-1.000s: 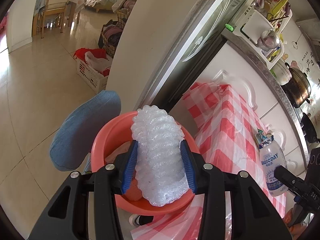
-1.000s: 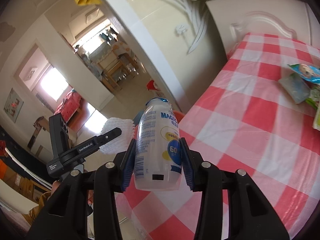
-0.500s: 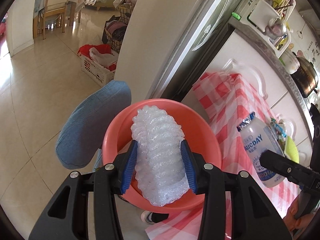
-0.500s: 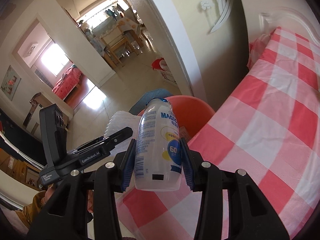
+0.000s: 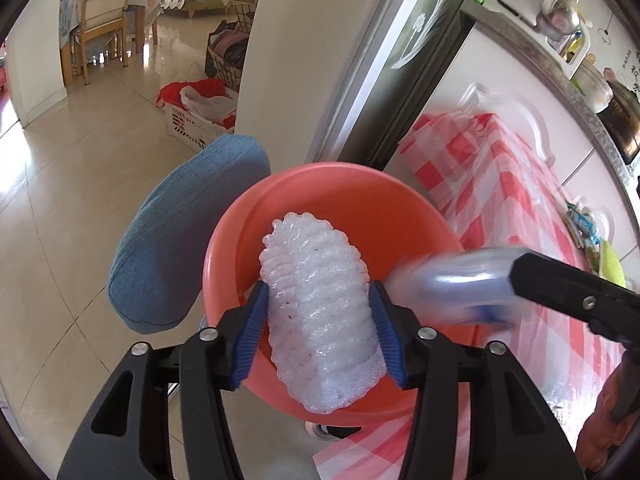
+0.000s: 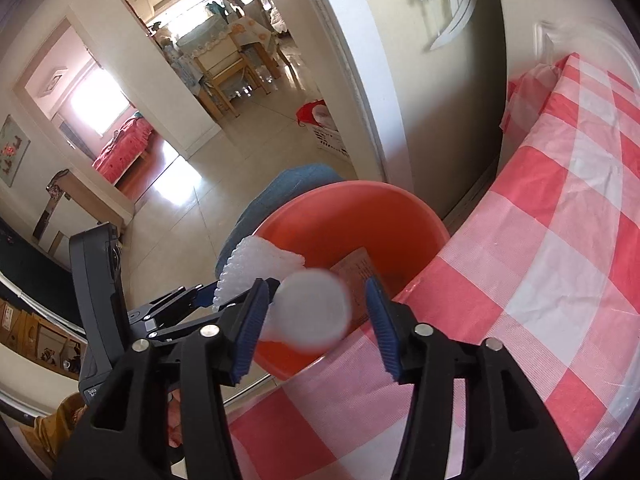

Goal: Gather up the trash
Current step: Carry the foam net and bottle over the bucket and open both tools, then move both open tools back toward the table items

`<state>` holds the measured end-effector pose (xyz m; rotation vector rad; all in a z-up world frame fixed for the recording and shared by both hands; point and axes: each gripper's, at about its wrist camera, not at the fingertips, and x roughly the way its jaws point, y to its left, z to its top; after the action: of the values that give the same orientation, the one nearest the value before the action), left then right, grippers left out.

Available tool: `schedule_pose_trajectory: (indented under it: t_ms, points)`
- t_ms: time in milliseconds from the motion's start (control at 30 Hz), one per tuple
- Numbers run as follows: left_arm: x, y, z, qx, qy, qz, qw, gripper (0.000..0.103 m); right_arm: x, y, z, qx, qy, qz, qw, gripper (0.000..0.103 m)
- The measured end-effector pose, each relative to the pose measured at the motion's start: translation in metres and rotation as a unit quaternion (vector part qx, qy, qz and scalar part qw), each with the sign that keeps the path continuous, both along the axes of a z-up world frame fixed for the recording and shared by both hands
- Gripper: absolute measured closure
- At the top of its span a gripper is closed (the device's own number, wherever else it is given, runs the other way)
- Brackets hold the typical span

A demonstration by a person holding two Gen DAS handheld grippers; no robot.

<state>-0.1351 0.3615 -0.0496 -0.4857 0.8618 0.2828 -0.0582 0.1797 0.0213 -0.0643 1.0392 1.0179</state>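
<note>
While both grippers hang over the orange basin [image 5: 412, 204], their jaws are opening to let the trash go. In the left gripper [image 5: 318, 332] the white foam net [image 5: 316, 312] stands between the blue pads with gaps showing on both sides, so it looks loose, though it has not visibly dropped. In the right gripper [image 6: 316, 312] the bottle [image 6: 308, 312] is a blur, tipped forward and seen end-on, clear of the right pad and apparently falling toward the basin, where a piece of brown card [image 6: 356, 268] already lies.

The main risk is a miss. The bottle leaves the jaws near the basin's edge on the table side, so it could strike the rim and bounce onto the floor [image 5: 80, 184] or back onto the table. The foam net is light and springy; it may catch on a ribbed pad and hang there, or drift out over the rim. The two grippers are also close together, so one could knock the other.

The basin sits just beside a table under a red-and-white checked plastic cloth [image 6: 560, 260], which looks slick and creased. A blue cushion [image 5: 180, 240] lies behind the basin. The floor is glossy pale tile; beyond a doorway stand a wooden chair [image 5: 100, 28] and a white basket [image 5: 192, 128] of red items.
</note>
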Motion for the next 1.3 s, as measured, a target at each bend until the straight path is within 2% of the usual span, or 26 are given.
schedule_pose_trajectory:
  t_ms: [67, 133, 200, 367, 767, 1200, 1300]
  points:
    - [0.0, 0.002, -0.001, 0.0, 0.006, 0.005, 1.0, 0.031, 0.0, -0.007, 0.004, 0.007, -0.007, -0.011, 1.0, 0.037]
    - [-0.002, 0.004, 0.001, -0.004, 0.002, 0.005, 1.0, 0.028, -0.001, -0.015, 0.009, 0.017, -0.012, -0.021, 1.0, 0.032]
    - [-0.004, 0.005, 0.004, -0.003, -0.002, 0.004, 1.0, 0.016, 0.0, -0.023, 0.014, 0.023, -0.02, -0.035, 0.999, 0.024]
    - [-0.004, 0.002, 0.012, 0.008, -0.005, 0.003, 1.0, 0.016, 0.001, -0.05, 0.021, 0.043, -0.022, -0.055, 0.997, 0.019]
    - [-0.013, -0.003, 0.026, -0.019, -0.013, 0.012, 0.9997, 0.016, 0.006, -0.11, 0.034, 0.087, -0.035, -0.093, 0.991, 0.015]
    - [0.002, -0.047, 0.049, -0.011, -0.012, -0.037, 0.9992, 0.016, 0.001, -0.155, 0.038, 0.102, -0.059, -0.118, 0.986, 0.014]
    - [0.005, -0.059, 0.055, -0.01, -0.016, -0.051, 0.9985, 0.016, 0.003, -0.168, 0.042, 0.114, -0.06, -0.128, 0.983, 0.007]
